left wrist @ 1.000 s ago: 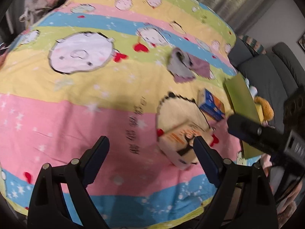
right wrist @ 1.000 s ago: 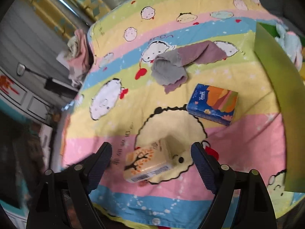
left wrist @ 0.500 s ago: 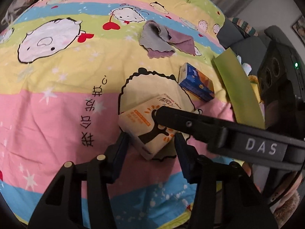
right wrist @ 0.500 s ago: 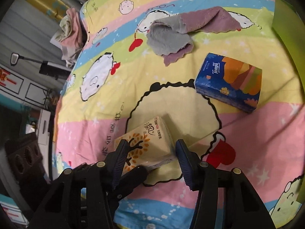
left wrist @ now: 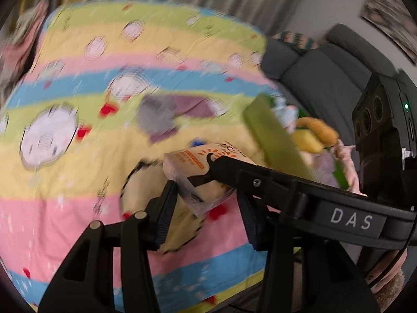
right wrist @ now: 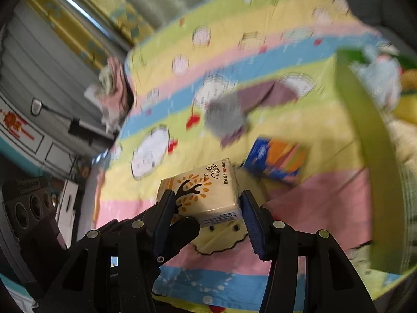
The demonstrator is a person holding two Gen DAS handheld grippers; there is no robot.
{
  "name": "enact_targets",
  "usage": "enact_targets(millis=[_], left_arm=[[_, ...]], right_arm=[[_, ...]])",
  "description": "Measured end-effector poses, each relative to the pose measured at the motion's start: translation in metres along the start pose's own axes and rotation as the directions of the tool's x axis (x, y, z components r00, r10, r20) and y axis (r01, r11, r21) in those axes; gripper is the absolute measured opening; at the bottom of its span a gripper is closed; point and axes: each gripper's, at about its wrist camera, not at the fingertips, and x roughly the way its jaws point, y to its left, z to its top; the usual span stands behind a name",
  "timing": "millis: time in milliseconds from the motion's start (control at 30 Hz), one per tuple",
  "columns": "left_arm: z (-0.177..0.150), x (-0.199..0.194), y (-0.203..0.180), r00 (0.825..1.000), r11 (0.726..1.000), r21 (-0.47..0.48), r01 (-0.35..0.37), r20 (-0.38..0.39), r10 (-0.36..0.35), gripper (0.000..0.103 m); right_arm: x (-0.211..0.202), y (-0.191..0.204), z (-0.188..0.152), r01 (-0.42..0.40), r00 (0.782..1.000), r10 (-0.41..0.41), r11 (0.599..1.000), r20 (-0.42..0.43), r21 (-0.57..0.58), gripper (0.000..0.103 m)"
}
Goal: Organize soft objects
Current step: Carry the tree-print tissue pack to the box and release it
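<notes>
A cream and orange tissue pack (left wrist: 194, 168) hangs lifted above the striped cartoon bedspread (left wrist: 78, 182). My left gripper (left wrist: 206, 193) is shut on its lower end. A finger (left wrist: 234, 169) of my right gripper lies across the pack's top. In the right wrist view my right gripper (right wrist: 206, 198) is shut on the same tissue pack (right wrist: 208, 190), pads on both sides, with a left finger (right wrist: 182, 229) under it. A blue tissue pack (right wrist: 278, 159) and a grey and purple cloth (right wrist: 234, 112) lie on the bed beyond.
A green bin (right wrist: 365, 135) holding plush toys (right wrist: 378, 75) stands at the bed's right side; its wall (left wrist: 276, 140) also shows in the left wrist view. A grey sofa (left wrist: 320, 83) is behind it. Clothes (right wrist: 112, 88) are piled at the far left corner.
Both grippers went from wide open around the cream tissue pack to shut on it, then raised it off the bedspread. The views have tilted up toward the curtain.
</notes>
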Motion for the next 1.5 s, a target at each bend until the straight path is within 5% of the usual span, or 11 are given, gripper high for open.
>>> enact_targets(millis=[367, 567, 800, 1067, 1200, 1300, 1500], left_arm=[[0.036, -0.004, -0.120, 0.976, 0.945, 0.284, 0.163, 0.091, -0.196, 0.046], [0.039, 0.033, -0.172, 0.950, 0.885, 0.365, 0.290, 0.006, -0.313, 0.046], [0.029, 0.076, -0.206, 0.934, 0.852, 0.383, 0.357, -0.124, -0.335, 0.044], [0.015, 0.100, -0.210, 0.948, 0.865, 0.394, 0.311, -0.186, -0.256, 0.050], [0.015, 0.089, -0.204, 0.955, 0.859, 0.421, 0.293, -0.166, -0.244, 0.074], [0.024, 0.074, -0.191, 0.965, 0.866, 0.425, 0.263, -0.114, -0.237, 0.078], [0.055, 0.041, -0.126, 0.985, 0.945, 0.289, 0.152, 0.033, -0.168, 0.078]], right_arm=[[-0.114, -0.066, 0.013, 0.129, 0.945, -0.163, 0.982, 0.282, 0.137, 0.055], [-0.136, -0.113, 0.007, 0.208, 0.911, -0.284, 0.943, 0.299, 0.260, 0.055], [-0.130, -0.157, -0.006, 0.259, 0.904, -0.359, 0.892, 0.233, 0.369, 0.055], [-0.113, -0.170, -0.014, 0.338, 0.891, -0.423, 0.860, 0.165, 0.382, 0.055], [-0.119, -0.160, -0.012, 0.328, 0.887, -0.416, 0.874, 0.201, 0.358, 0.077], [-0.126, -0.144, -0.009, 0.295, 0.886, -0.388, 0.894, 0.252, 0.338, 0.082], [-0.120, -0.109, 0.002, 0.186, 0.924, -0.266, 0.940, 0.275, 0.286, 0.082]])
